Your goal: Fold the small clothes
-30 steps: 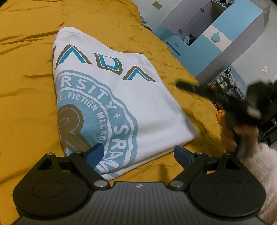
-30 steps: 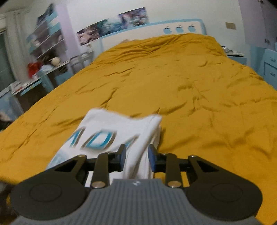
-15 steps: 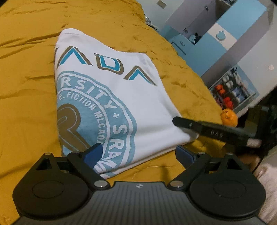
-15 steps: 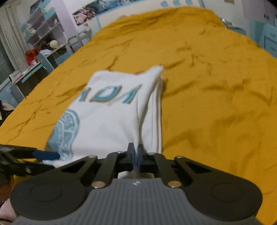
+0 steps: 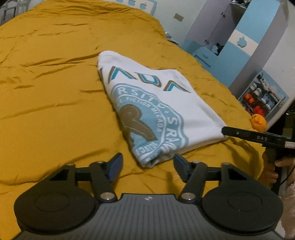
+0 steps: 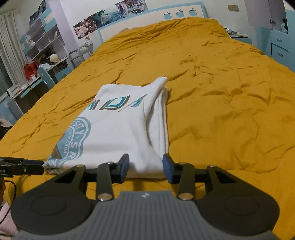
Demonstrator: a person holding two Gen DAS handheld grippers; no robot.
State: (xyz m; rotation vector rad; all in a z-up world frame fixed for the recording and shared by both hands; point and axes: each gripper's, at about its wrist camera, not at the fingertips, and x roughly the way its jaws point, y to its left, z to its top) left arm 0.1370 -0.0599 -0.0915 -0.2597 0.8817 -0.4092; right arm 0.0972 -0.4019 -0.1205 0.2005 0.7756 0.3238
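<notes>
1. A folded white T-shirt with a blue and brown printed emblem lies flat on the mustard-yellow bedspread, near the bed's foot edge.
2. The left gripper hangs just short of the shirt's near corner, its blue-padded fingers spread wide, nothing between them.
3. The right gripper sits at the shirt's near edge with its jaws parted; the white cloth shows in the gap, but neither pad presses on it.
4. Only the left wrist view shows the right gripper from the side: a thin black finger whose tip reaches the shirt's right-hand corner; whether it touches cannot be told.
5. Only the right wrist view shows the stacked layers along the shirt's right edge, and the left gripper's tip beside the shirt's left corner.
6. The left view alone takes in a blue and grey wardrobe and a small orange object off the bed's side.
7. The right view alone shows the headboard with apple cut-outs, wall posters and a cluttered desk.
</notes>
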